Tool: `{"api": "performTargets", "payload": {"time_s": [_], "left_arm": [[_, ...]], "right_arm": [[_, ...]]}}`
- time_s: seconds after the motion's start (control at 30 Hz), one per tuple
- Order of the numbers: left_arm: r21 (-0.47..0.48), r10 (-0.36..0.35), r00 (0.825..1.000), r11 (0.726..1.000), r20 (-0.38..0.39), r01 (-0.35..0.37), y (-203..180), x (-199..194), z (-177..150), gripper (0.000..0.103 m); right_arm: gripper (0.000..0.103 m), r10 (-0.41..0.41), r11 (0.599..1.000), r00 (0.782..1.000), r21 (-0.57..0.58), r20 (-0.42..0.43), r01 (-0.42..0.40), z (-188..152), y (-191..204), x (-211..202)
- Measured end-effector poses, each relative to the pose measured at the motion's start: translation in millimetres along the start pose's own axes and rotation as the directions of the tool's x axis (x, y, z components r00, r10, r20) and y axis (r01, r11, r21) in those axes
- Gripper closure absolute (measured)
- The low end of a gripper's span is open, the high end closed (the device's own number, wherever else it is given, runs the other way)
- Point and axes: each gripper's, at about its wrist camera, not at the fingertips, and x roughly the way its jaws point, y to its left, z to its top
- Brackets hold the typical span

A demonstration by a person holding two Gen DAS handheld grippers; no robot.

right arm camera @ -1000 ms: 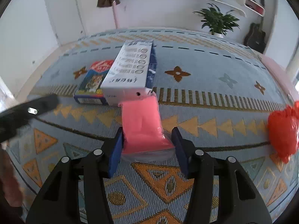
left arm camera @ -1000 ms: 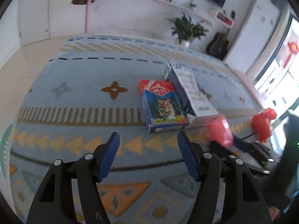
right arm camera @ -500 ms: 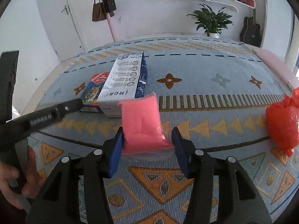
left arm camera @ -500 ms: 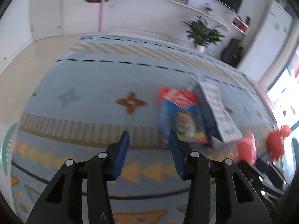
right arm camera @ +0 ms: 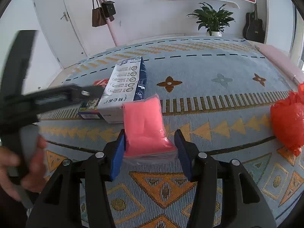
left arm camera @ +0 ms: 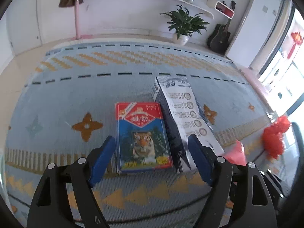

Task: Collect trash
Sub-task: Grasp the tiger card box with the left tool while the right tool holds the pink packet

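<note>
A flat red and blue box with a tiger picture [left arm camera: 143, 136] lies on the patterned rug, with a longer white and dark blue carton [left arm camera: 182, 117] beside it on the right. My left gripper [left arm camera: 152, 159] is open, its fingers either side of the tiger box's near end. My right gripper [right arm camera: 149, 148] is shut on a pink packet [right arm camera: 145, 125] held above the rug; the packet also shows in the left wrist view [left arm camera: 235, 153]. A crumpled red plastic bag [right arm camera: 288, 121] lies on the rug to the right, also seen in the left wrist view [left arm camera: 274, 136].
The rug [left arm camera: 95, 87] covers the floor up to a white wall. A potted plant [left arm camera: 183, 24], a black guitar [left arm camera: 219, 38] and a pink coat stand [left arm camera: 77, 17] stand along the wall. A white cabinet [left arm camera: 254, 22] is at the far right.
My left gripper has opened wider and moved right and down onto the tiger box. My right gripper still holds the pink packet, almost unmoved.
</note>
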Motion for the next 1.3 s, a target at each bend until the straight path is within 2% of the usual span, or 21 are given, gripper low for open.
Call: {"api": "performTargets", "payload": {"time_s": [0.03,0.13,0.17,0.23,0.33,0.37,0.47,0.6,0.63,0.67,0.77,0.9,1.07,1.13,1.2,1.3], "left_arm": [[-0.021,-0.006,1.000,1.000,0.002,0.006,2.1,0.1,0.7,0.028],[-0.093,-0.082,0.995,0.992,0.051,0.087,16.9,-10.0,-2.5,0.028],[-0.108,-0.079,0.995,0.991,0.058,0.085,20.6,-10.9,-3.4,0.028],[-0.120,-0.013,1.000,0.993,0.028,0.016,28.4,-6.7,-3.6,0.028],[-0.078,-0.004,1.000,0.997,-0.026,0.002,23.0,5.0,-3.7,0.032],[-0.058,-0.012,0.999,0.998,-0.042,0.009,18.0,9.3,-3.6,0.029],[-0.015,-0.008,0.999,1.000,-0.044,0.008,8.6,14.2,-2.0,0.024],[0.028,0.064,0.997,0.998,-0.048,-0.062,-1.9,26.4,6.1,0.027],[0.043,0.088,0.995,0.995,-0.045,-0.086,-3.6,27.6,7.1,0.032],[0.065,0.125,0.991,0.990,-0.039,-0.122,-6.0,28.0,6.5,0.042],[0.064,0.108,0.993,0.992,-0.038,-0.105,-2.1,23.5,3.6,0.045],[0.001,0.083,0.996,0.997,-0.030,-0.083,17.6,1.9,-15.3,0.045],[-0.091,0.062,0.997,0.994,-0.049,-0.066,53.7,-39.1,-54.5,0.045],[-0.082,0.119,0.991,0.989,-0.055,-0.123,62.9,-59.7,-73.8,0.045],[-0.093,0.133,0.990,0.986,-0.045,-0.137,74.8,-81.5,-93.0,0.045],[-0.123,0.166,0.983,0.977,-0.077,-0.174,92.7,-96.8,-116.0,0.045]], "right_arm": [[0.055,0.002,1.000,1.000,0.001,-0.001,-0.002,0.1,0.2,0.1],[0.055,0.006,1.000,1.000,0.001,0.004,-0.006,-0.1,0.3,-1.1],[0.055,0.009,1.000,1.000,0.002,0.004,-0.009,0.1,0.1,-1.2],[0.055,0.016,1.000,1.000,0.005,0.004,-0.016,0.2,-0.4,-1.5],[0.055,0.016,1.000,1.000,0.012,0.008,-0.016,0.7,-0.8,-2.0],[0.055,0.016,1.000,1.000,0.013,0.008,-0.016,0.7,-1.1,-1.9],[0.055,0.018,1.000,1.000,0.019,0.001,-0.018,1.1,-2.0,-0.4],[0.055,0.027,0.999,1.000,0.023,0.004,-0.027,1.0,-3.2,-1.2],[0.055,0.027,0.999,1.000,0.023,0.004,-0.027,0.9,-3.1,-1.2],[0.055,0.027,0.999,1.000,0.022,0.005,-0.027,0.9,-2.8,-1.2],[0.055,0.030,0.999,0.999,0.019,0.017,-0.031,0.3,-2.5,-3.4],[0.055,0.031,1.000,0.999,0.001,0.028,-0.031,0.1,1.4,-6.1],[0.055,0.022,0.997,0.998,-0.069,0.055,-0.018,-3.2,15.9,-13.5],[0.055,0.021,0.994,0.999,-0.104,0.044,-0.016,-6.8,23.9,-15.6],[0.055,0.070,0.987,0.997,-0.142,-0.014,-0.071,-16.8,35.8,-16.5],[0.055,0.114,0.978,0.991,-0.164,-0.075,-0.125,-37.3,54.6,-21.9]]}}
